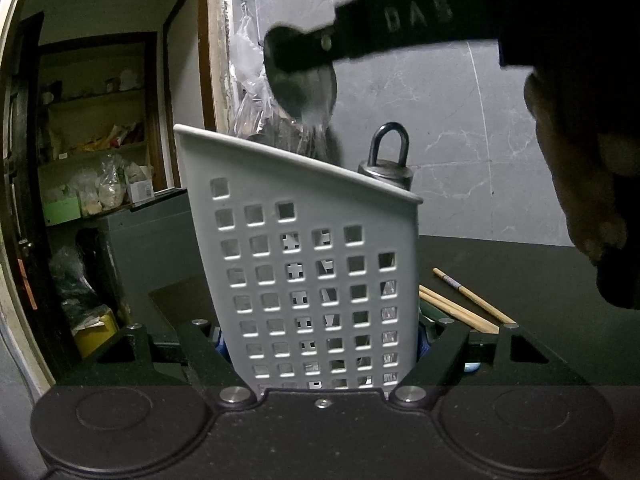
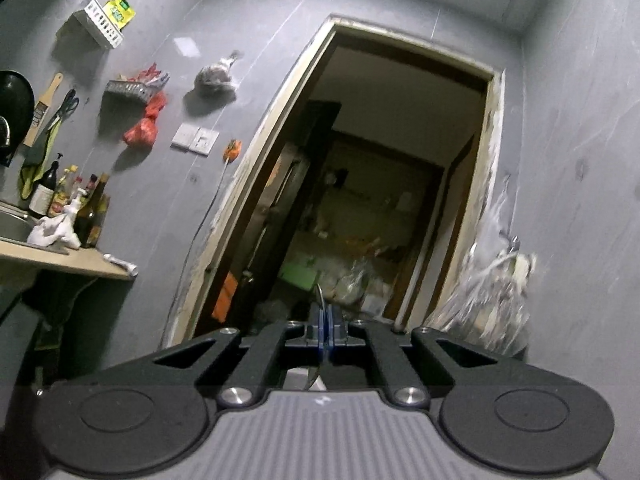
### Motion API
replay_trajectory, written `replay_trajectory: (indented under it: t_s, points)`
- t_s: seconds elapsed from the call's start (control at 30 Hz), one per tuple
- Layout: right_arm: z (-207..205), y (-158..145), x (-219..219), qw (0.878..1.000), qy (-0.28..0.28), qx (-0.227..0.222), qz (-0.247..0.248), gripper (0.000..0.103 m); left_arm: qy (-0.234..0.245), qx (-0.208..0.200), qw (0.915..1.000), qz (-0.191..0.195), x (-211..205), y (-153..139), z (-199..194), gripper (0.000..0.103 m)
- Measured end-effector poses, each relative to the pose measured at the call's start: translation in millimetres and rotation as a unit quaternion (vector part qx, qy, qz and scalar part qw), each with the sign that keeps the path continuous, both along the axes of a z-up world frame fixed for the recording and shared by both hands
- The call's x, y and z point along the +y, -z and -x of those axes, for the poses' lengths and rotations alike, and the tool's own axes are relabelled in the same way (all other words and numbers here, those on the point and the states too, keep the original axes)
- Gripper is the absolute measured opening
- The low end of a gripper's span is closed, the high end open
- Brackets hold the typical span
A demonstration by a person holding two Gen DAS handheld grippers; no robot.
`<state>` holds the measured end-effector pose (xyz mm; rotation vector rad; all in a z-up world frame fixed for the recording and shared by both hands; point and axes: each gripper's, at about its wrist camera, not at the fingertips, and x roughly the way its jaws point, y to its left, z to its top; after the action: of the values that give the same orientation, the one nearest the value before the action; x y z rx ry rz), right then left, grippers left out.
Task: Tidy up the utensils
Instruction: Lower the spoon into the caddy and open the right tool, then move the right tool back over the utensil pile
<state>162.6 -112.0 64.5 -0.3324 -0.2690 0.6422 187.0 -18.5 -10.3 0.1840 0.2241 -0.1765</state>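
Note:
In the left wrist view a grey perforated utensil holder (image 1: 304,208) stands tilted on the dark table (image 1: 540,272). My left gripper (image 1: 324,340) is shut on its lower sides. A metal piece with a loop handle (image 1: 390,156) sticks up inside the holder. Above the rim hangs a metal spoon (image 1: 308,96), bowl down, held by my right gripper (image 1: 296,52), which reaches in from the upper right. In the right wrist view that gripper (image 2: 325,320) is shut on the spoon's thin handle (image 2: 319,292), seen edge-on between the blue pads.
Wooden chopsticks (image 1: 460,308) lie on the table right of the holder. A person's hand (image 1: 576,184) fills the right edge. A plastic bag (image 1: 256,92) hangs on the grey wall behind. A doorway (image 2: 380,200) opens ahead, and a counter with bottles (image 2: 72,208) stands at the left.

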Motion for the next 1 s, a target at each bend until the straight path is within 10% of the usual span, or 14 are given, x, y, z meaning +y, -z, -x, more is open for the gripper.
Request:
replay_trajectory:
  t_s: [0.6, 0.87, 1.0]
  points:
    - [-10, 13, -6, 0.998, -0.003, 0.056, 0.021, 0.005, 0.001, -0.002, 1.0000, -0.003, 1, 1, 1, 0.078]
    - [-4, 11, -16, 0.999, -0.004, 0.053, 0.011, 0.050, 0.002, 0.000, 1.0000, 0.000, 2, 1, 2, 0.078]
    - [5, 7, -27, 0.999, 0.008, 0.040, -0.010, 0.094, 0.003, -0.001, 1.0000, 0.003, 3, 1, 1, 0.078]
